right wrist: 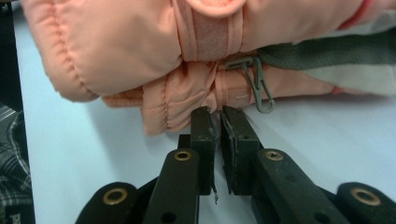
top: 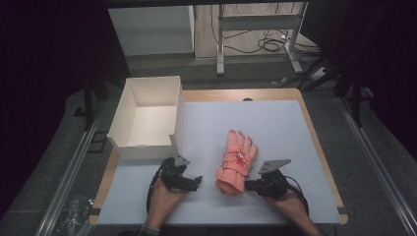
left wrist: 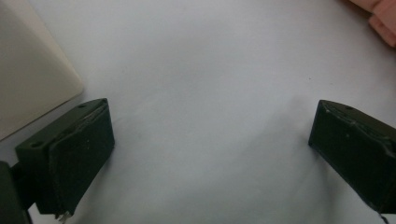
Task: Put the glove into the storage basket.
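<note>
- Two grippers share the high view. The left gripper rests on the white table just below the near corner of the empty white box. The right gripper points left at the cuff end of a pink glove. The glove lies flat near the middle of the table, fingers pointing away from the person, well apart from the box.
- From the left gripper view, the left gripper stands released, its black jaws wide apart with bare table between them. A rounded corner of the box sits at upper left, and a sliver of the glove shows at the far upper right, well away from those jaws.
- Seen from the right gripper view, the right gripper is clenched, its jaws nearly together with the tips against the lower folded edge of the glove cuff. Whether any fabric is pinched between them I cannot tell. A small grey clip dangles from the wrist strap just right of the tips.
- Judging by its quilted, padded look, the glove should be light, soft and floppy, so it would sag when lifted. The cuff hem or wrist strap looks like the firmest place to pinch.
</note>
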The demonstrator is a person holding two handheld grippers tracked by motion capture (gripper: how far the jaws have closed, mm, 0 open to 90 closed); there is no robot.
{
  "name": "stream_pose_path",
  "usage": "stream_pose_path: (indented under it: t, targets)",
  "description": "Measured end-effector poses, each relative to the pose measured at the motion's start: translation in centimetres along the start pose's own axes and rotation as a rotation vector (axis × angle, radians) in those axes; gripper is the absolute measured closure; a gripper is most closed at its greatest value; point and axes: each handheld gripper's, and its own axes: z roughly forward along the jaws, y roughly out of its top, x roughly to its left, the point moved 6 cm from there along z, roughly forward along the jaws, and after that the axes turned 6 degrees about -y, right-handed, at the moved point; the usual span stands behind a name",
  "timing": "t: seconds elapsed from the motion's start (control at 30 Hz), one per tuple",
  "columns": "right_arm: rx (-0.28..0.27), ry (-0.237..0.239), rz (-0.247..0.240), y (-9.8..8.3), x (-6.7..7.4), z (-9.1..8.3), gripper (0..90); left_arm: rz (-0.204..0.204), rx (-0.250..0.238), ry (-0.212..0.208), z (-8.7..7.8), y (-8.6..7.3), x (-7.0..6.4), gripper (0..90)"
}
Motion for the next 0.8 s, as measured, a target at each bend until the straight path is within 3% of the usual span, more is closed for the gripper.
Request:
stream_pose_path:
  t: [0.53, 0.67, 0.77, 0.8]
  targets:
    - [-0.013, -0.007, -0.031, 2.5, 2.2, 3.1, 82.6, 0.003, 0.004, -0.001, 0.0, 0.0, 0.0, 0.2]
    - [-0.026, -0.016, -0.032, 2.3, 1.8, 2.5, 78.5, -0.006, -0.002, -0.002, 0.0, 0.0, 0.0, 0.5]
    - [-0.035, -0.037, -0.029, 2.0, 1.2, 1.9, 76.5, 0.011, 0.001, -0.004, -0.1, 0.0, 0.1, 2.0]
    - [-0.039, -0.066, -0.024, 1.6, 0.3, 1.1, 73.9, 0.016, 0.0, -0.014, -0.3, -0.1, 0.2, 3.1]
